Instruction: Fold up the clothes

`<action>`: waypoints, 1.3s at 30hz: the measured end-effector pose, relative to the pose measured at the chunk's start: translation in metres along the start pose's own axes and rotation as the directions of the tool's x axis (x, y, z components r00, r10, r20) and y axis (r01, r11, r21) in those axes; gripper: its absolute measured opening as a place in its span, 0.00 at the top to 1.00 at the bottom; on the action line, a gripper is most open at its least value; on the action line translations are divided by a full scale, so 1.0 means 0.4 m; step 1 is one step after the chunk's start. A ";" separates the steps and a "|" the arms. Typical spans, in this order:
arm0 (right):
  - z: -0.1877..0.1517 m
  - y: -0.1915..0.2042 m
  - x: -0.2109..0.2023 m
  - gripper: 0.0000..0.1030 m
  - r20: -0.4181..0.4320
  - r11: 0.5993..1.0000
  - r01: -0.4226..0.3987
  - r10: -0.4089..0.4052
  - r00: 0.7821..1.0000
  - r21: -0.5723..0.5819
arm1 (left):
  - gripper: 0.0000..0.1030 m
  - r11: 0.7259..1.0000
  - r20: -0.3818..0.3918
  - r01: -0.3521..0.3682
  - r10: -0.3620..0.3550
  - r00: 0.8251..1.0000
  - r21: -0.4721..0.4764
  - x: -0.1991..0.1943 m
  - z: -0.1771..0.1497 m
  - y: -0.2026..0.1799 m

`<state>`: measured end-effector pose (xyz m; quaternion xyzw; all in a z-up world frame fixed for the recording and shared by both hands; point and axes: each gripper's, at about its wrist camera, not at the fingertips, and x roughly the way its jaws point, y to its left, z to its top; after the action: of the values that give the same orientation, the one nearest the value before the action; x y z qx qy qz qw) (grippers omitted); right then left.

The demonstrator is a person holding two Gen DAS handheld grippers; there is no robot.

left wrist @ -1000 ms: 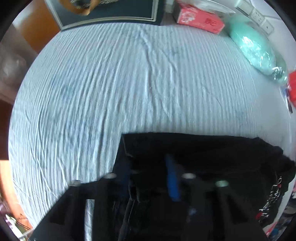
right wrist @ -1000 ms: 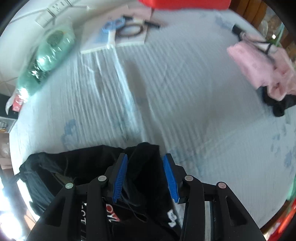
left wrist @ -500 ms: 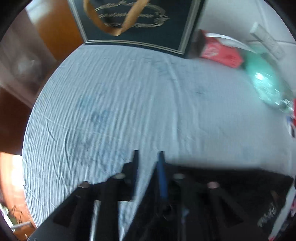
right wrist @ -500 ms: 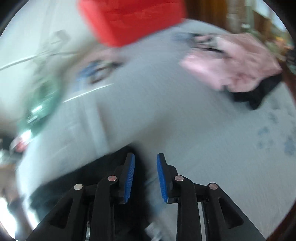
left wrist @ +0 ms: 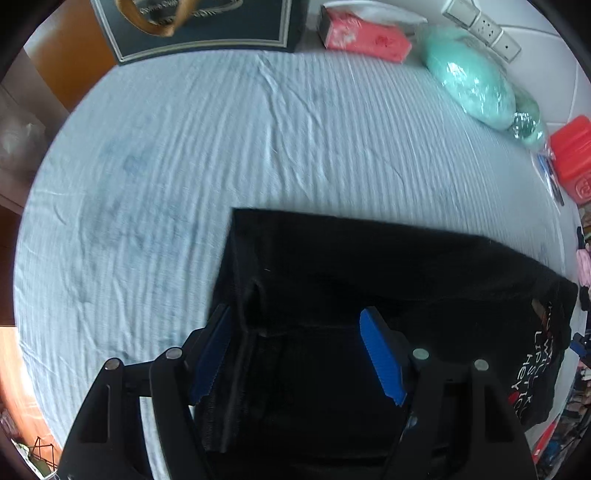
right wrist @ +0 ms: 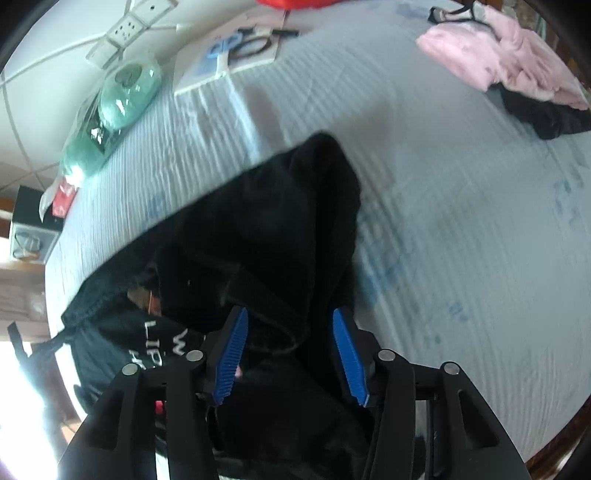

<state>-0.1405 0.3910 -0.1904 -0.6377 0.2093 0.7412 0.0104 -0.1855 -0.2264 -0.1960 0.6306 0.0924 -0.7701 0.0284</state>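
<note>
One black shirt (left wrist: 369, 273) lies on the pale blue bed sheet (left wrist: 184, 155) near its front edge — its white letters are cut off and bent by folds, so the words are hard to read. The left gripper (left wrist: 299, 354) is opening wide with the shirt's corner under it but not pinched, and the right gripper (right wrist: 291, 358) is opening too, cloth lying loose between its blue pads. Far off sit one pink pile (right wrist: 506, 62), one green bag (left wrist: 476, 85) and one red box (left wrist: 365, 35) — all blurry.
</note>
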 end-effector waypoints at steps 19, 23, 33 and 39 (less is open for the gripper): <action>-0.118 0.031 -0.057 0.88 -0.027 0.982 -0.053 0.049 0.998 -0.180 | 0.76 0.986 0.132 -0.159 0.152 0.980 0.042 -0.113 -0.031 0.063; -0.151 -0.001 -0.008 0.74 -0.111 0.982 0.017 -0.039 0.993 -0.188 | 0.47 0.986 0.094 -0.164 0.162 0.982 0.013 -0.102 -0.058 0.085; 0.062 0.023 -0.142 0.73 0.176 0.992 0.080 -0.063 0.982 -0.094 | 0.44 0.997 0.125 -0.058 0.063 0.990 -0.044 -0.102 0.013 0.058; 0.155 0.055 -0.011 0.67 0.089 0.995 0.091 -0.088 0.992 -0.040 | 0.44 0.998 0.075 -0.059 0.057 0.996 0.021 -0.010 0.006 -0.010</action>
<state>-0.2045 0.3920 -0.1736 -0.6136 0.1634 0.7716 0.0387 -0.1876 -0.2230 -0.1911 0.6041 0.0642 -0.7929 0.0469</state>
